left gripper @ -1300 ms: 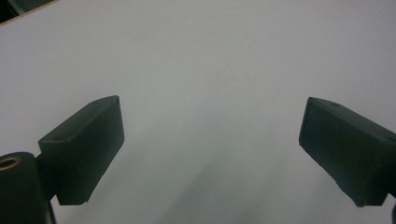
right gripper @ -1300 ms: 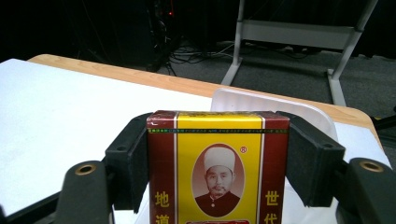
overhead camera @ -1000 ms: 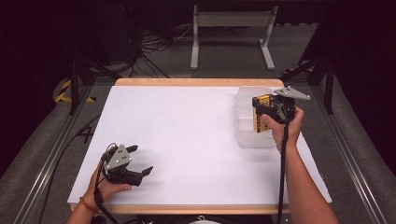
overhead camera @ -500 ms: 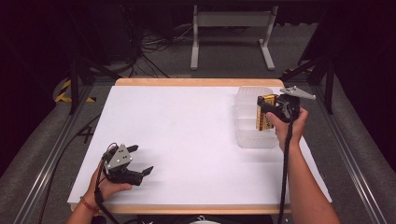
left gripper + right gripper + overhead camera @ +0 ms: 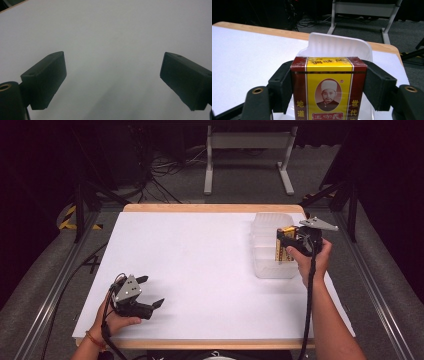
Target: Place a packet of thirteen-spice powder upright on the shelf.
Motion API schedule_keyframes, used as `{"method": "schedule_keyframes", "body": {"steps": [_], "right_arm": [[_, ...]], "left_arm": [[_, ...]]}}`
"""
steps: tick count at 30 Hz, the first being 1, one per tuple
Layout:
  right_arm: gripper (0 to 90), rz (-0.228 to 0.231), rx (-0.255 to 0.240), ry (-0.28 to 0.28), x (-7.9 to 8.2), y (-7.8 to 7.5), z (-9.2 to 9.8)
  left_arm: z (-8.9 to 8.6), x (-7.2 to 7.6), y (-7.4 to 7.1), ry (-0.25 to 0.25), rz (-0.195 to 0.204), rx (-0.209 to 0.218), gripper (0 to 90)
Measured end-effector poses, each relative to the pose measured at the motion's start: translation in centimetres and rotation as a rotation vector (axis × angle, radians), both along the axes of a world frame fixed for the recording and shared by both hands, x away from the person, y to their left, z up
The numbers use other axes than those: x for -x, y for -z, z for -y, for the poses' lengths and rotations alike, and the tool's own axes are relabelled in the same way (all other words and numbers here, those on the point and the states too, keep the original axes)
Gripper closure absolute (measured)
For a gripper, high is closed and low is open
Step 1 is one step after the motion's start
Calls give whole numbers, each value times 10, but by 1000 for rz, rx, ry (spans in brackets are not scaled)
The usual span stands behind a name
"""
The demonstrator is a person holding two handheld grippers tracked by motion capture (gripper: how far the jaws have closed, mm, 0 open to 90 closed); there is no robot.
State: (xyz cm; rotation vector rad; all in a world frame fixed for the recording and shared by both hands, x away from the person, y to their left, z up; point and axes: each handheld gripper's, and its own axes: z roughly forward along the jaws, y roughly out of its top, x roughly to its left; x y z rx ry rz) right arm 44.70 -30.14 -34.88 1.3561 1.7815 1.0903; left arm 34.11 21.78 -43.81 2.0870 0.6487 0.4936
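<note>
From the high view, the right tool (image 5: 286,245) is up over the clear plastic tray (image 5: 266,251) at the far right of the white desk (image 5: 200,265), clamped on a red and yellow box (image 5: 283,245), while the left tool (image 5: 150,292) sits low at the near left corner. Left gripper view: its jaws are spread wide apart over bare desk, nothing between them. Right gripper view: both jaws squeeze the box's (image 5: 328,87) sides, the white tray (image 5: 337,46) right behind it.
</note>
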Motion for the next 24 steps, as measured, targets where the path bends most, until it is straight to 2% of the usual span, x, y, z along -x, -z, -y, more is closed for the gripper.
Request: {"method": "schedule_keyframes", "body": {"steps": [4, 12, 24], "right_arm": [[323, 4, 9, -10, 3, 1, 0], [323, -4, 59, -40, 9, 2, -4], [323, -18, 85, -73, 21, 4, -5]], "left_arm": [[-1, 0, 0, -4, 3, -1, 76], [-1, 0, 0, -4, 2, 0, 76], [-2, 1, -1, -5, 8, -2, 75]]}}
